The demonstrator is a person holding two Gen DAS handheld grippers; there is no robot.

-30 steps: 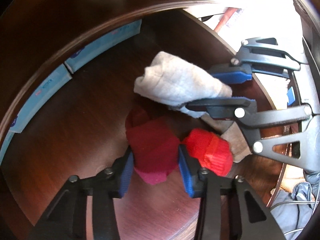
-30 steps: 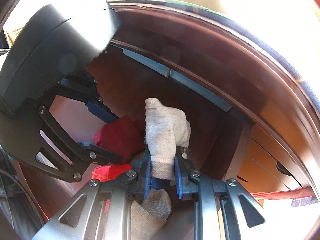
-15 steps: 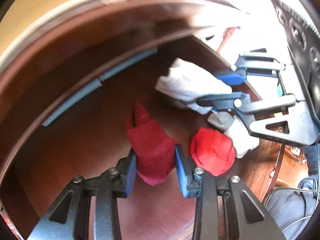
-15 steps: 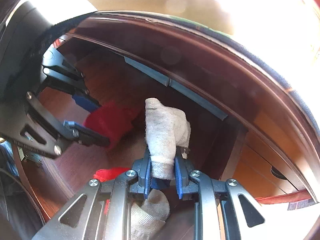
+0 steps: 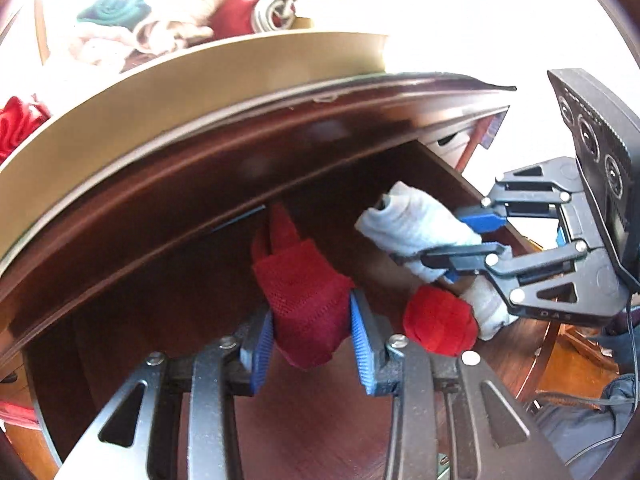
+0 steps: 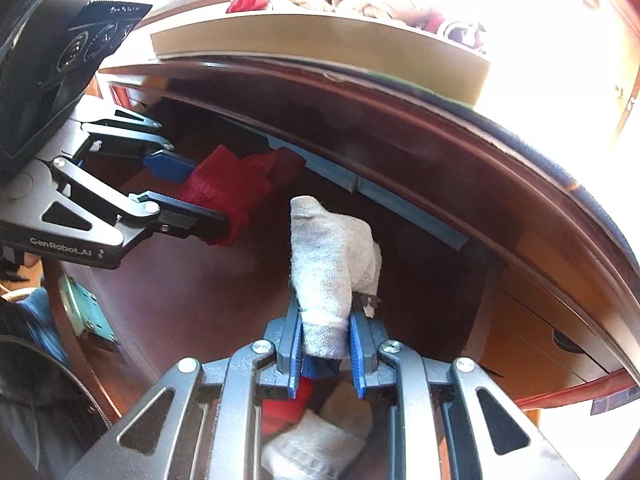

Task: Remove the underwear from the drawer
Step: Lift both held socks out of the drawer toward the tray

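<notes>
My left gripper (image 5: 312, 332) is shut on a folded dark red piece of underwear (image 5: 304, 292) and holds it above the floor of the dark wooden drawer (image 5: 168, 304). In the right wrist view that left gripper (image 6: 204, 196) comes in from the left with the dark red piece (image 6: 228, 196). My right gripper (image 6: 324, 340) is shut on a rolled grey-white piece (image 6: 332, 260), which stands up between its pads. From the left wrist view, the right gripper (image 5: 428, 236) shows at the right with the grey-white roll (image 5: 412, 224). A bright red roll (image 5: 440, 324) lies in the drawer.
A tan box (image 5: 200, 80) with several bundled clothes stands on top of the dresser above the drawer. A blue strip (image 6: 400, 204) runs along the drawer's back wall. Another grey-white piece (image 6: 312, 448) lies under my right gripper. A person's blue-grey clothing (image 5: 580, 432) is at the lower right.
Both grippers have risen with their pieces, the left one farther. The dark red piece has come off the drawer floor, and the box on top has come into view.
</notes>
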